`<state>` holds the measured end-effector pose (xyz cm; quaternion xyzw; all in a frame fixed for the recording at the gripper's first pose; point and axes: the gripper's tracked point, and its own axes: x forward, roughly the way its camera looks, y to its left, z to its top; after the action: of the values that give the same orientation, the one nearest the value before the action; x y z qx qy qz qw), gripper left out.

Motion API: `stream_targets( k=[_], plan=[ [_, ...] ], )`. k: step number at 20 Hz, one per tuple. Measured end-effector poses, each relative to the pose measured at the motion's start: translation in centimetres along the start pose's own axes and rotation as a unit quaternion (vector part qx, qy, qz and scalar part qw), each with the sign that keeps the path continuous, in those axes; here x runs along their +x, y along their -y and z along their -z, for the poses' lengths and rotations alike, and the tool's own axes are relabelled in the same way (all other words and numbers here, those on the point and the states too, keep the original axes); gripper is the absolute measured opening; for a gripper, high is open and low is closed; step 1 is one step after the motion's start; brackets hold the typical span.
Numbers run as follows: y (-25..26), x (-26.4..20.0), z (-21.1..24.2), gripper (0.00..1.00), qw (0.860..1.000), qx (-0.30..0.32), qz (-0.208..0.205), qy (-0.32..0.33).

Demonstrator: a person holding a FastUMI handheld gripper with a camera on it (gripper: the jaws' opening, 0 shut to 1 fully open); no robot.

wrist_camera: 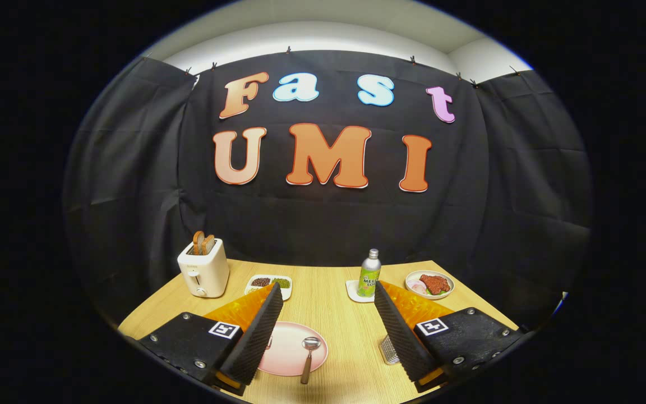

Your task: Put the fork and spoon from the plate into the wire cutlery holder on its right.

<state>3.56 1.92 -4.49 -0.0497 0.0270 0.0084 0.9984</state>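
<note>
The table (334, 303) is viewed from above so that all is in reach; the gripper (327, 336) is held wide open and empty; between its fingers the plate (289, 359) bears the spoon (308, 354); the holder (388, 349) is half hidden behind the right finger; the fork cannot be made out.

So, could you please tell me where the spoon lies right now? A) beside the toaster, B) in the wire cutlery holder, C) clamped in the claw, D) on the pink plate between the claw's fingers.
D: the spoon rests on the pink plate, and the claw is open above it.
</note>
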Motion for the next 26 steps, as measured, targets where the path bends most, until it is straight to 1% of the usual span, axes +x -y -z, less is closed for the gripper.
stream_targets(
  k=[4, 8, 12, 15, 17, 19, 21, 23, 24, 26],
  plan=[
    [-2.1, 2.5, 3.1, 0.98, 0.999, 0.001, -0.021, -0.027],
    [-3.6, 4.8, 6.6, 0.98, 0.998, -0.008, -0.026, -0.052],
    [-5.6, 6.3, 11.3, 0.96, 0.994, -0.012, -0.038, -0.099],
    [-6.4, 6.8, 14.6, 0.93, 0.990, -0.036, -0.043, -0.133],
    [-6.6, 6.9, 16.4, 0.90, 0.986, -0.041, -0.045, -0.153],
    [-6.4, 7.2, 18.3, 0.86, 0.982, -0.045, -0.042, -0.176],
    [-6.2, 7.6, 20.0, 0.78, 0.978, -0.047, -0.039, -0.199],
    [-5.8, 7.7, 21.2, 0.68, 0.974, -0.043, -0.033, -0.219],
    [-5.6, 7.7, 21.9, 0.58, 0.972, -0.042, -0.029, -0.228],
    [-5.4, 7.9, 23.0, 0.50, 0.968, -0.042, -0.026, -0.245]
  ],
)
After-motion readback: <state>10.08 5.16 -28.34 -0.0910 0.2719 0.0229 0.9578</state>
